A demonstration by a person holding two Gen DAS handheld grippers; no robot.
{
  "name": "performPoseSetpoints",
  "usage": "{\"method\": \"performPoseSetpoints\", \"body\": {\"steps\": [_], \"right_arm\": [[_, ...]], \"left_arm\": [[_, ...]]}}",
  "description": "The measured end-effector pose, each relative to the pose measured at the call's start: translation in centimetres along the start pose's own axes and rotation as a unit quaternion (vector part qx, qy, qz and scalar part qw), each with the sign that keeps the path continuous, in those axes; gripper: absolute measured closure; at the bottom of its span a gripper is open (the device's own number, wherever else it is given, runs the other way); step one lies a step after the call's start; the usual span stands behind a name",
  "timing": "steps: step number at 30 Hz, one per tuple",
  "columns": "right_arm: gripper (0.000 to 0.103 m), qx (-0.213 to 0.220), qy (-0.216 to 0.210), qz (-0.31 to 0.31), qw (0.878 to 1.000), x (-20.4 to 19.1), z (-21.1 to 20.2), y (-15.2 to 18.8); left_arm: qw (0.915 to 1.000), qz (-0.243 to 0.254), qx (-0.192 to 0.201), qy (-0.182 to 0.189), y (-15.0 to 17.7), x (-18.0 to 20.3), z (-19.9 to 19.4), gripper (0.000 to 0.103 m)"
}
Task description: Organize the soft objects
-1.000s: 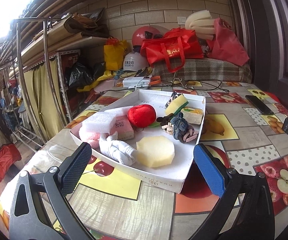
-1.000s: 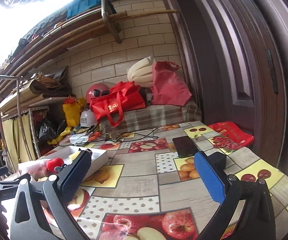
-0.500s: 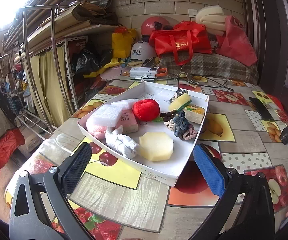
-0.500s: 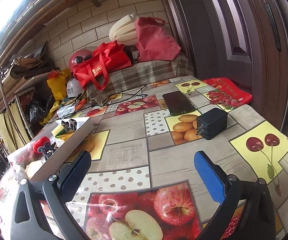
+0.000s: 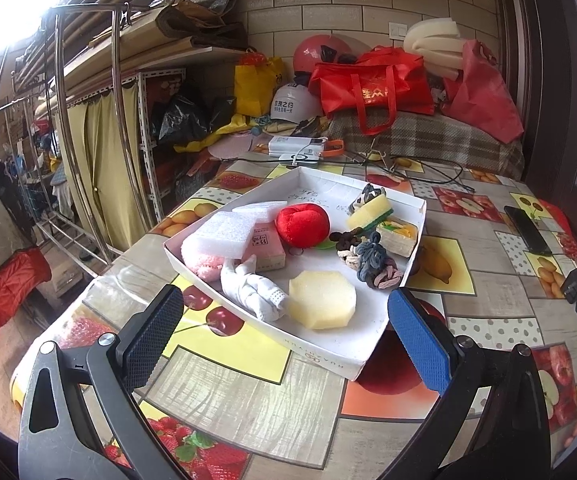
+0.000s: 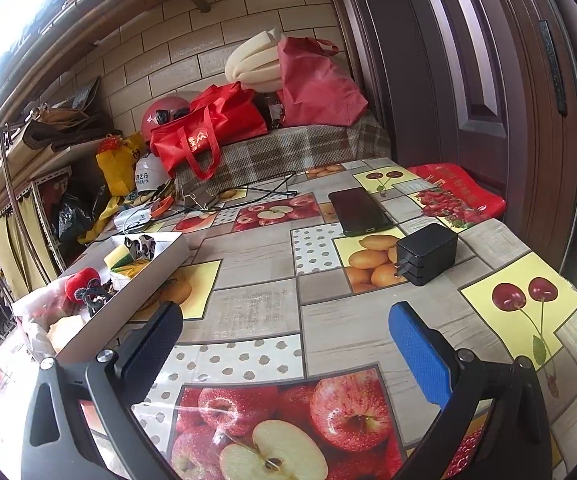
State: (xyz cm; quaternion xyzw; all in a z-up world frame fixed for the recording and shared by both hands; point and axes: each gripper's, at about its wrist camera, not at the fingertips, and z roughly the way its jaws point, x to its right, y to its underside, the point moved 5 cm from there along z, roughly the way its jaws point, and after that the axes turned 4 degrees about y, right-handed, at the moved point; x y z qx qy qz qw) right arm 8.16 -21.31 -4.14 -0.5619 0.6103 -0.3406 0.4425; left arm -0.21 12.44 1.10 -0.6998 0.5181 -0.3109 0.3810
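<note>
Left gripper [image 5: 284,322]: seen at the bottom of the left wrist view, fingers [image 5: 150,334] spread wide apart, nothing held between them; it is raised above the counter [image 5: 248,396], just short of the tray's near corner.
Right gripper [image 6: 286,340]: seen at the bottom of the right wrist view, fingers [image 6: 416,354] wide apart and empty, over the apple print of the counter cloth.
Tray [image 5: 328,354]: a shallow white cardboard tray, placed at the centre of the left wrist view; in the right wrist view it is seen at the left edge.
Soft objects: all are held in the tray. A yellow octagonal sponge [image 5: 322,299] and a white cloth toy [image 5: 254,288] are found nearest the camera; a knotted rope toy [image 5: 372,262] to the right; a red plush ball [image 5: 302,225] in the middle; white foam blocks [image 5: 224,234] to the left; a yellow-green scouring sponge [image 5: 370,212] at the far right.
Elsewhere: a black phone [image 6: 358,211] and a black charger [image 6: 426,254] are seen right of centre in the right wrist view, well apart from the tray.
</note>
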Motion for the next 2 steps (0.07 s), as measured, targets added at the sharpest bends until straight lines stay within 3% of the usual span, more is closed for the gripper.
{"method": "performPoseSetpoints", "body": {"steps": [2], "right_arm": [[0.0,0.0,0.0,0.002,1.0,0.06,-0.01,-0.01]], "left_arm": [[1.0,0.0,-0.001,0.0,-0.06,-0.11,0.04,0.0]]}}
